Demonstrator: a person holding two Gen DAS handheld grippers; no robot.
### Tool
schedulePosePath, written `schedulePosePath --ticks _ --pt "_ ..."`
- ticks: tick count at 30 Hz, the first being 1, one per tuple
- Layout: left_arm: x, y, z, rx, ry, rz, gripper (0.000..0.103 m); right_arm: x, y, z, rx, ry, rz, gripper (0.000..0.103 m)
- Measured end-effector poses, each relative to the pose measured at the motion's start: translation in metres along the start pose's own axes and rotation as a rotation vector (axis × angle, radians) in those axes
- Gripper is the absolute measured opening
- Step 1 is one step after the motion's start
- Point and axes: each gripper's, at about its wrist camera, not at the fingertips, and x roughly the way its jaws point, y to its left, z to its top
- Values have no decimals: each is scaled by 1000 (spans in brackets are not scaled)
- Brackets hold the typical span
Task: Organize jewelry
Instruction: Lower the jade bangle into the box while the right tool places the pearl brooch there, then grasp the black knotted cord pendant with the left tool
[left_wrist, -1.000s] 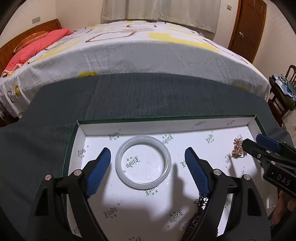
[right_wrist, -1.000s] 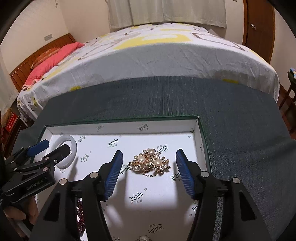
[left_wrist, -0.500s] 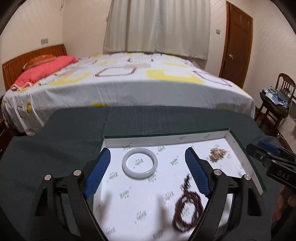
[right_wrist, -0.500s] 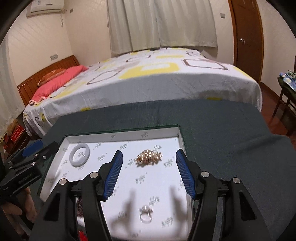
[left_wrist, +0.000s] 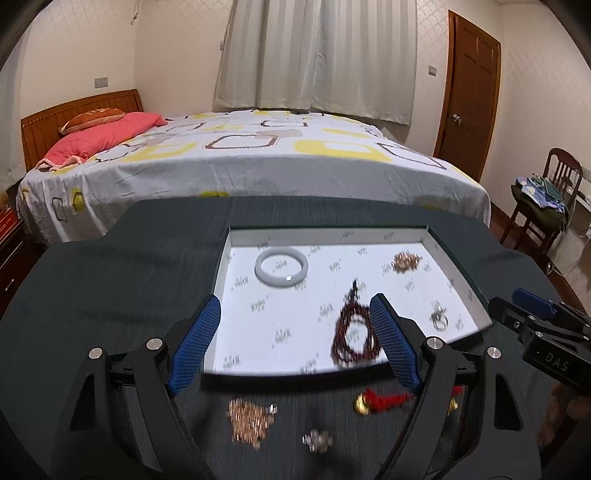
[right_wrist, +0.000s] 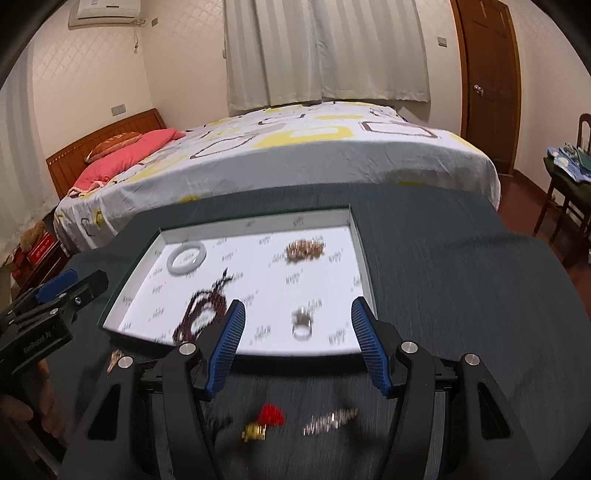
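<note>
A shallow white-lined tray holds a pale bangle, a gold pearl brooch, a dark red bead string and a ring. On the cloth before the tray lie a gold chain pile, a small silver piece, a red tassel with a bell and a silver chain. My left gripper hovers open over the tray's near edge. My right gripper is open too. Both hold nothing.
The tray sits on a table under dark grey cloth. A bed stands just behind it. A wooden chair with clothes stands at the right, near a door. A hand holds the left gripper's handle.
Both grippers have drawn back and risen from the tray, so it looks smaller. The bangle and brooch stay in place. Loose pieces on the cloth before the tray have come into view.
</note>
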Motion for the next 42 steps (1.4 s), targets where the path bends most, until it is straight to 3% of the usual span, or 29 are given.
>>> schedulePosePath --ticks 14,21,28,33,35,42 --pt "-36 -33 -71 32 81 -31 81 -41 -30 -56 44 35 -48 59" --pt "-30 -57 -99 43 152 -42 79 -52 -50 -75 95 40 -54 59" --pt "-16 -70 -113 61 205 -35 67 -53 -58 -79 129 40 -35 59" --pt "-10 -75 -115 73 221 -43 64 -50 -58 -82 134 50 -24 59" --pt "-7 -78 -116 81 233 -57 55 -49 -58 -82 134 53 -25 59" --pt "-3 -82 -119 97 237 -78 45 -47 -59 -83 139 59 -26 59"
